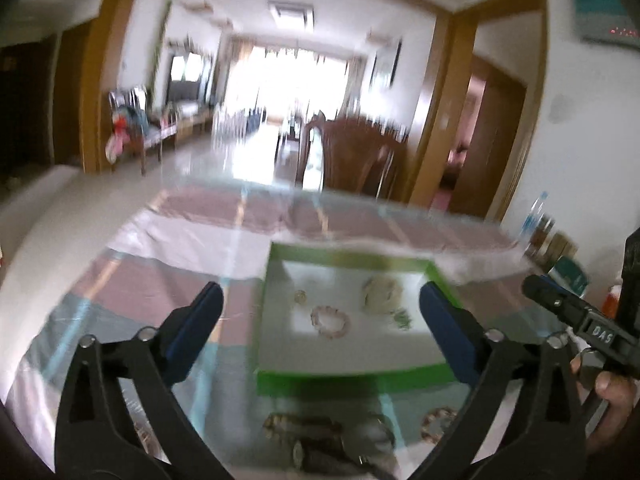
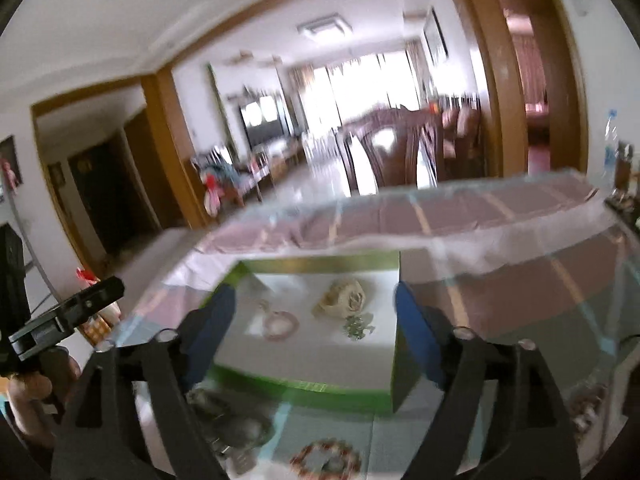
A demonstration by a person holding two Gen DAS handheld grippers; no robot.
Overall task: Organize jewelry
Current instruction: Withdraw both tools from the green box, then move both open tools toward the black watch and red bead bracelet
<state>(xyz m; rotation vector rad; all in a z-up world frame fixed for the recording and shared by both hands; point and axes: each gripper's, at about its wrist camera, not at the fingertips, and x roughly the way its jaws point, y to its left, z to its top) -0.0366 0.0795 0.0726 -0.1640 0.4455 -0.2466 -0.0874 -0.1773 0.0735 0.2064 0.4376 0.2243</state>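
A green box (image 1: pixel 352 378) with a white floor lies on the glass-topped table. Inside it I see a pink bead bracelet (image 1: pixel 330 322), a cream heap of beads (image 1: pixel 382 294), a small ring-like piece (image 1: pixel 300 296) and a green piece (image 1: pixel 402 318). My left gripper (image 1: pixel 320 292) is open above the box's left part, with nothing between its blue pads. The right wrist view shows the same box (image 2: pixel 304 390), pink bracelet (image 2: pixel 280 324) and cream heap (image 2: pixel 342 298). My right gripper (image 2: pixel 316 294) is open over them and holds nothing. A red bead bracelet (image 2: pixel 326 460) and dark jewelry (image 2: pixel 228 416) lie in front of the box.
The table (image 1: pixel 180 280) has a plaid cloth under glass. Bottles and jars (image 1: pixel 536 220) stand at its right edge. A wooden chair (image 1: pixel 360 152) stands beyond the far edge. A person's hand (image 1: pixel 612 392) grips the other tool at the right of the left wrist view.
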